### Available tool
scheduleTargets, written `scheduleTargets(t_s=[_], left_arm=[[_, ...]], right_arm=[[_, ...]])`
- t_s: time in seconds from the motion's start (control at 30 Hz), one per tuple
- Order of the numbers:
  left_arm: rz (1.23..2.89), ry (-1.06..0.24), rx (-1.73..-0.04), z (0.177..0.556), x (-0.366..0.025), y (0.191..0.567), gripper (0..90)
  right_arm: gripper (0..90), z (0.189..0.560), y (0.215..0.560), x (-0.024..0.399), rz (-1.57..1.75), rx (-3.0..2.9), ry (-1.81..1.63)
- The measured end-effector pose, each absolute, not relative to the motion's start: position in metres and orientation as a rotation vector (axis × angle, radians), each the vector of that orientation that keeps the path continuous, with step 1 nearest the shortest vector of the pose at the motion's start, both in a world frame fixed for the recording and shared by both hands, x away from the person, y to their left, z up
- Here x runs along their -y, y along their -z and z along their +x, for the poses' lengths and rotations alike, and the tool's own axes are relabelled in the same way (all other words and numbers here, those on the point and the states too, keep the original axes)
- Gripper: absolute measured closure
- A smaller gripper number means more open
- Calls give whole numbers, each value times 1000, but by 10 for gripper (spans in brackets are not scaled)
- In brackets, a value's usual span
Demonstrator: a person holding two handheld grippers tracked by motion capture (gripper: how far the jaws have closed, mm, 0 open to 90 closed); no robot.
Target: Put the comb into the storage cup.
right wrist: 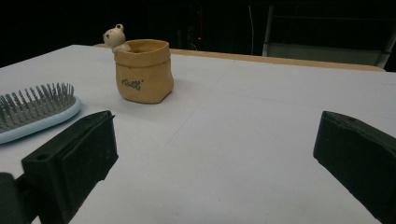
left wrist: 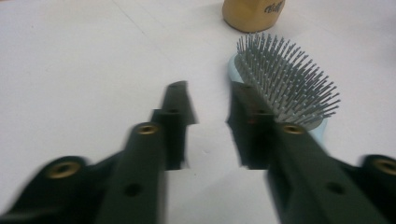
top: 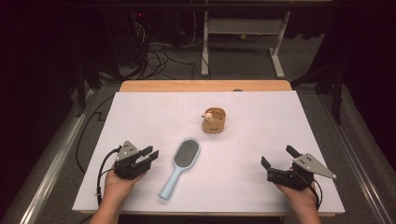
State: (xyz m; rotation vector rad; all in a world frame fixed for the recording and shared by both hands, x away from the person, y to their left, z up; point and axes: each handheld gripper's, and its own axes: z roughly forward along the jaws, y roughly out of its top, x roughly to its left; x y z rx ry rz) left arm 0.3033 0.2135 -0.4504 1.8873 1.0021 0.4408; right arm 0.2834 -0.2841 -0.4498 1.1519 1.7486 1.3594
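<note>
On the white table [top: 261,140] lies a light-blue hairbrush [top: 181,167], bristles up, its oval head toward 12 o'clock and its handle running down toward 7 o'clock. It sits a little left of the table's centre, between the 2 grippers but much nearer the left one.

The left gripper [top: 150,155] rests in the person's left hand [top: 116,184] at about 8 o'clock on the table, its tips pointing toward 2 o'clock, at the brush's head. Its 2 jaws stand partly apart with nothing between them. In the left gripper view the brush's head [left wrist: 285,86] lies just beside and beyond one jaw, with bare white table in the gap; whether that jaw touches the brush's rim cannot be told, as the picture is blurred there.

The right gripper [top: 279,157] sits at about 4 o'clock, held in the right hand [top: 303,198], well apart from the brush. Its jaws are spread wide and hold nothing, with tips aimed toward 10 o'clock.

A small tan pot [top: 214,121] with a little bear figure [top: 208,114] on its rim stands near the table's middle, at 1 o'clock from the brush's head and clear of it. In the right gripper view the pot [right wrist: 142,71] is upright, with the brush's head [right wrist: 35,112] at 8 o'clock from it.
</note>
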Motion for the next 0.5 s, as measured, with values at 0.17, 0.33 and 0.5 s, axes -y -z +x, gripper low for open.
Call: scheduleTargets(t_s=[0.17,0.33,0.5], left_arm=[[1874,-440,-962,298,-214,450,464],[1823,-465,-938,292,-207,449,313],[1809,-449,-939,293,-209,448,251]], right_arm=[[2,284,449,284,1149,-1747,-1360],[2,284,449,285,1151,-1741,-1365],[2,284,449,285,1152,-1739,-1366]])
